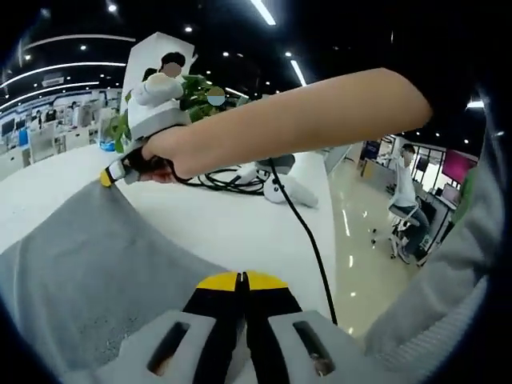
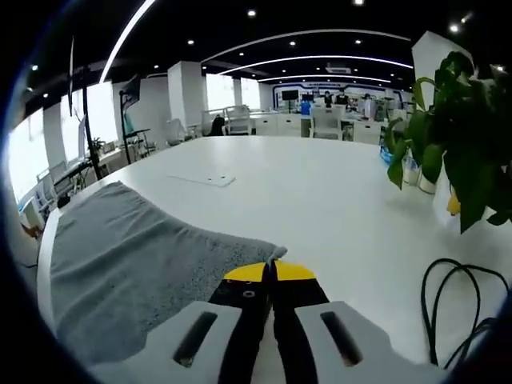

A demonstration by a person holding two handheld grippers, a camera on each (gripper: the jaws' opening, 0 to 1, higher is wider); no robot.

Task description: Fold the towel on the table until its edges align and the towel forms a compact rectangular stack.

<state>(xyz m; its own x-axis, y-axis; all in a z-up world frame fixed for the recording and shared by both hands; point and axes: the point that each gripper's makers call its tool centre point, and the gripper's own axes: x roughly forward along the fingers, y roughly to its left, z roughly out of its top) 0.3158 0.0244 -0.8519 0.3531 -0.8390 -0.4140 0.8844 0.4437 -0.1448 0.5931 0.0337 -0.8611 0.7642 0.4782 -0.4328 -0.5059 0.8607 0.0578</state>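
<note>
Both jaws pinched: left hand-held gripper (image 1: pixel 242 282) and right hand-held gripper (image 2: pixel 270 272) clamp towel (image 2: pixel 128 256) edge.

Looks like a big open-plan office: rows of white desks with monitors (image 2: pixel 320 100) at the back, long strip ceiling lights (image 2: pixel 312 36), a glossy pale floor (image 1: pixel 356 232), someone on a wheeled office chair (image 1: pixel 404 232), and a leafy green potted plant (image 2: pixel 456 136).

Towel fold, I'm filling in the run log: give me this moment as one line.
towel: grey, flat on white table, unfolded | left gripper: shut on towel edge | right gripper: shut on towel corner | phase: corners gripped, fold not begun
</note>
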